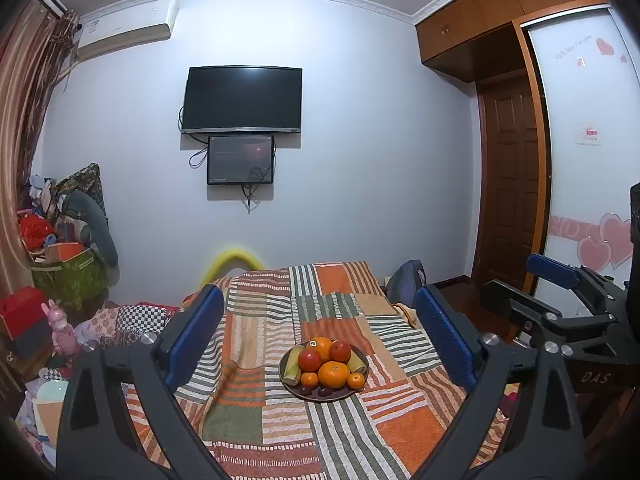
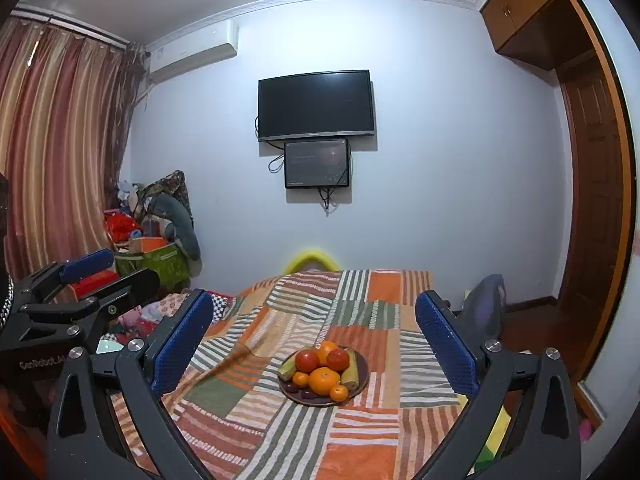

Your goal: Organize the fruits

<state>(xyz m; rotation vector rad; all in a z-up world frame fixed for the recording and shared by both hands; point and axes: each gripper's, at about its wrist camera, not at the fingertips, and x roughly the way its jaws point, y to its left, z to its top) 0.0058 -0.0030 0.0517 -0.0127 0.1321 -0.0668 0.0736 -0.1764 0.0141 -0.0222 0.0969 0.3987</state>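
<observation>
wall television (image 1: 241, 99), striped blanket (image 1: 280, 420), curtain (image 2: 56, 140)

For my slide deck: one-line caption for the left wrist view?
Open left tool faces a plate piled with fruit on a striped bedspread.

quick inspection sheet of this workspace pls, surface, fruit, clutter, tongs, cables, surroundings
surface: striped patchwork blanket on a bed, rumpled.
job's things: round plate heaped with oranges, tomatoes, corn and small dark fruits at its front rim.
clutter: bags and clothes pile in the far left corner; pink toy beside the bed.
grippers: left tongs open, holding nothing; right tongs open, holding nothing; both short of the plate.
cables: cables hang under the wall screens.
surroundings: tv, air conditioner, curtains, wardrobe.
</observation>
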